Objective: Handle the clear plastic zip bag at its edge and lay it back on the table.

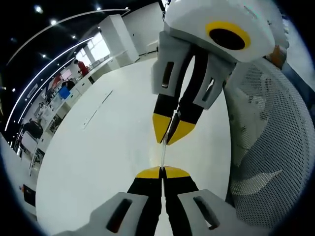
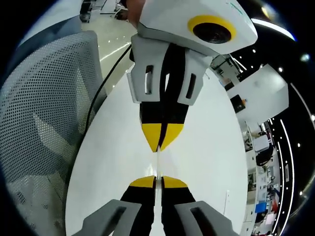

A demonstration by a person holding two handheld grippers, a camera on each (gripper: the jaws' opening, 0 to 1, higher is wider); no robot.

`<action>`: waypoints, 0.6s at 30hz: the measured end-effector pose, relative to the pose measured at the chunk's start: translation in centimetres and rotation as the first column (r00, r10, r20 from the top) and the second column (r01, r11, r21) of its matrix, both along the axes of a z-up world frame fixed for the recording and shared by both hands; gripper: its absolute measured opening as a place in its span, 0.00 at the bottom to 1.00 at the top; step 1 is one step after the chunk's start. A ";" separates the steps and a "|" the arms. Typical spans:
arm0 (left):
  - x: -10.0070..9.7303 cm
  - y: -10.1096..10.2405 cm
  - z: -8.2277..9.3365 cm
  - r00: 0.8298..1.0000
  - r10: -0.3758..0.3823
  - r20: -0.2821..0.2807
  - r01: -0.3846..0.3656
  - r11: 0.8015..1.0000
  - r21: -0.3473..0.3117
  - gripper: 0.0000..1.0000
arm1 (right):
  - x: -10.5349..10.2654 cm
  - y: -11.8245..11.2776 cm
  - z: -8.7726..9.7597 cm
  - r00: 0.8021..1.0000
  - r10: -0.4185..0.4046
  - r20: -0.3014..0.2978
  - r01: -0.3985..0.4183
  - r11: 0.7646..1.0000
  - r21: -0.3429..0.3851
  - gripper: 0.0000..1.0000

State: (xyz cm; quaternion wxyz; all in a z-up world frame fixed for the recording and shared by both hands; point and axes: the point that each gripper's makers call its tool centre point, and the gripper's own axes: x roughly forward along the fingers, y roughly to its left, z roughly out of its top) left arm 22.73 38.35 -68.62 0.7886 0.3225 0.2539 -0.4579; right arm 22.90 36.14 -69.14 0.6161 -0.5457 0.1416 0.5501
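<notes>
Nearest in the left gripper view, my left gripper (image 1: 162, 171) has its yellow tips pressed together on the edge of the clear plastic zip bag (image 1: 162, 156), which shows as a thin, nearly invisible strip stretched upward to my right gripper (image 1: 171, 135), whose tips pinch the same edge from the opposite side. In the right gripper view the same holds in mirror: my right gripper (image 2: 154, 181) clamps the bag's edge (image 2: 158, 162) facing the closed left gripper (image 2: 160, 142), all hanging above the white table (image 2: 206, 147) with a mesh chair (image 2: 44, 98) beside it. To lay it well, I judge I should lower both hands together, keeping the edge taut and level, and part my fingers only once the film rests flat.
</notes>
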 end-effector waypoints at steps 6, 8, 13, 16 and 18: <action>0.1 0.2 -0.1 1.000 0.003 -0.001 -0.003 1.000 -0.001 0.00 | 0.1 -0.1 -0.1 1.000 -0.002 0.002 0.002 1.000 -0.002 0.00; 0.1 0.2 -0.1 1.000 0.004 -0.002 -0.004 1.000 -0.001 0.00 | 0.2 -0.2 -0.1 1.000 -0.003 0.002 0.003 1.000 -0.004 0.00; 0.2 0.4 -0.2 1.000 0.006 -0.003 -0.006 1.000 0.000 0.00 | 0.2 -0.3 -0.2 1.000 -0.006 0.002 0.006 1.000 -0.006 0.00; 0.1 0.4 -0.1 1.000 0.006 -0.003 -0.006 1.000 0.000 0.00 | 0.2 -0.3 -0.2 1.000 -0.009 0.004 0.009 1.000 -0.005 0.00; 0.1 0.5 -0.1 1.000 0.006 -0.004 -0.006 1.000 -0.001 0.00 | 0.2 -0.3 -0.2 1.000 -0.007 0.006 0.007 1.000 -0.006 0.00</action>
